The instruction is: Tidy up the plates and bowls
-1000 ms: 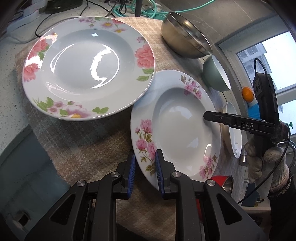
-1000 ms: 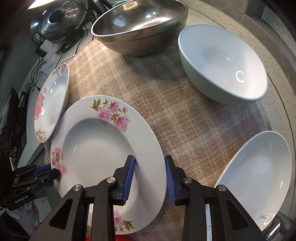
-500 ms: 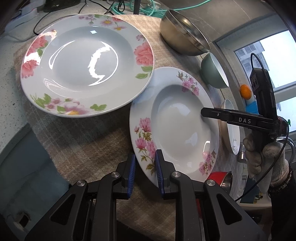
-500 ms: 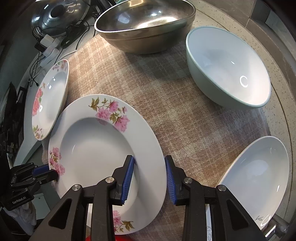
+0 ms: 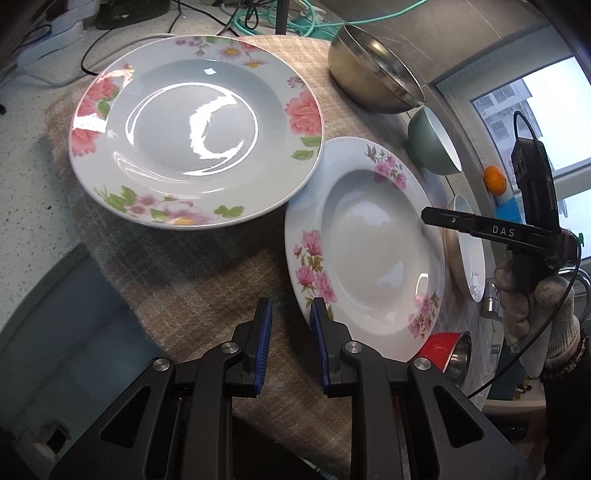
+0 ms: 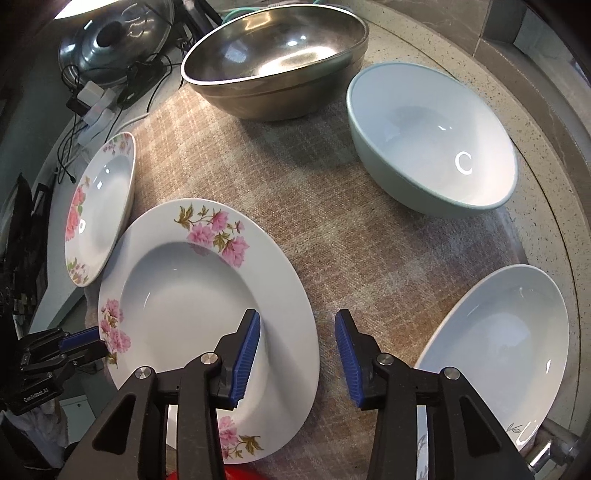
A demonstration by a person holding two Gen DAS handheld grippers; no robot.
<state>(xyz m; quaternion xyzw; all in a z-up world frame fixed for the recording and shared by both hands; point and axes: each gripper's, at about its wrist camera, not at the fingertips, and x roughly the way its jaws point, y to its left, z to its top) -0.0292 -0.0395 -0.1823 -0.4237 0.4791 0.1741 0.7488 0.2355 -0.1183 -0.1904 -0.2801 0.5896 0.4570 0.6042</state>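
A white deep plate with pink flowers (image 5: 369,251) (image 6: 192,295) lies on the checked cloth (image 6: 332,236). My left gripper (image 5: 288,350) is open at the plate's near rim, which lies just past its right finger. My right gripper (image 6: 297,354) is open astride the plate's opposite rim, one finger over the plate, one over the cloth. A larger floral plate (image 5: 195,129) (image 6: 99,210) lies beside it, its edge over the smaller plate's rim.
A steel bowl (image 6: 273,62) and a pale green bowl (image 6: 432,136) stand at the back. A plain white dish (image 6: 495,354) lies by the counter edge. A red-and-steel cup (image 5: 447,350) sits below the plate. Cables and a pot lid (image 6: 114,33) are behind.
My right gripper has opened wider. The left wrist view has shifted slightly, so both plates now sit a little lower and further right in it.
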